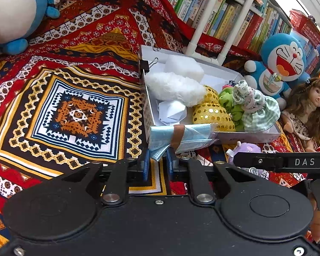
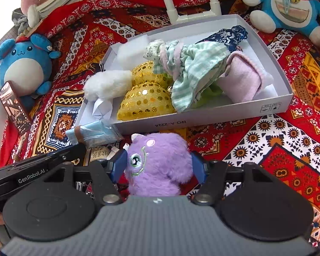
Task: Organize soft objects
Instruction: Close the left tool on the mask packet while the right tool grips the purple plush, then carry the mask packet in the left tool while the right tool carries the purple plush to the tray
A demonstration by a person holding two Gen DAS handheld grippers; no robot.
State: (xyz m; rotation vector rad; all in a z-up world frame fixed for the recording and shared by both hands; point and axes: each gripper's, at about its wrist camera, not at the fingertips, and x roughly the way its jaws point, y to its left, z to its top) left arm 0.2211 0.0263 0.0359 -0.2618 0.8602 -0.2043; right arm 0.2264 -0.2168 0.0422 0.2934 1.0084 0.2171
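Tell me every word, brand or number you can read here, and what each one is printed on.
"DAS": on the right gripper's black finger.
"GenRobot.AI": on the left gripper's black body.
"NO.A-Z2A", upside down, last characters uncertain: on the white box front wall.
Book spines, the paper tag and the box's small symbols: too small or blurred to read.

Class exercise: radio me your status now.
Left gripper shut on mask bundle. Right gripper astride purple plush, grip unconfirmed. White box ahead, crowded.
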